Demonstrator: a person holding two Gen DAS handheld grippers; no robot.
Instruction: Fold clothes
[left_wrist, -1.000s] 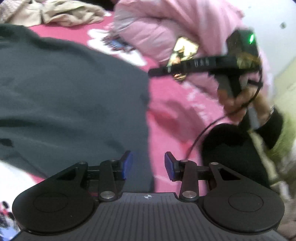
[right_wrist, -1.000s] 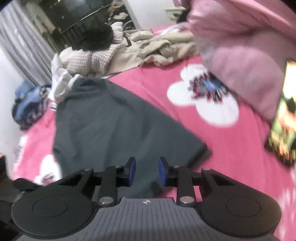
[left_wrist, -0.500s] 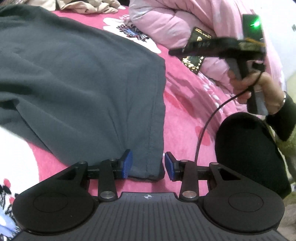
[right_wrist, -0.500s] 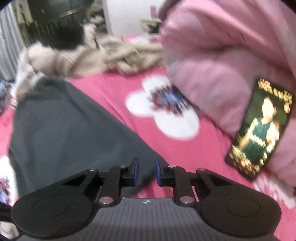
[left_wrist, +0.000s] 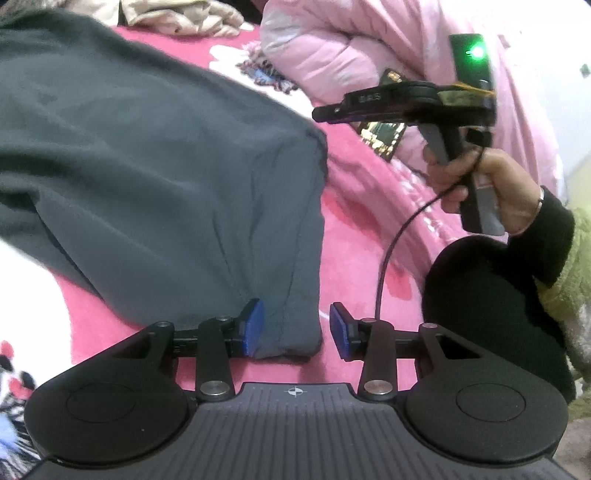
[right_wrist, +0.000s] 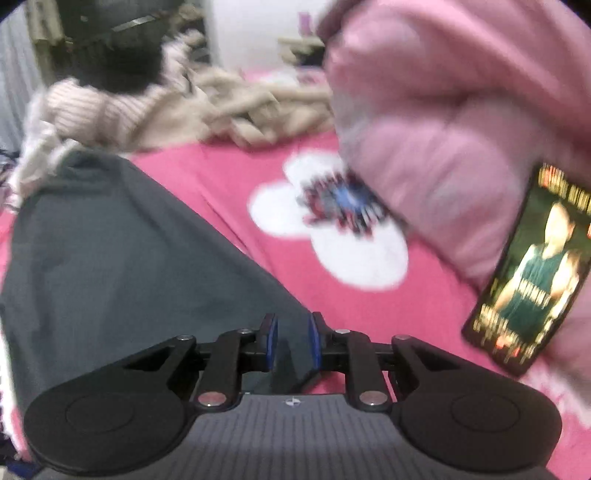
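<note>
straddling grey garment (left_wrist: 155, 166) hem, left gripper (left_wrist: 295, 326) jaws spread, right gripper (right_wrist: 291, 341) jaws seemingly apart

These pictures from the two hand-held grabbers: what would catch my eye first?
A big dark grey garment sprawls over a bright pink bedspread with white flowers. One corner lies between the open blue pads of the left gripper, in the foreground. To the right, a hand holds the right gripper above the bed, in front of a puffy pink quilt.

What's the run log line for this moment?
left gripper: open, straddling grey garment corner | right gripper: narrow gap over garment edge, grip unclear
</note>
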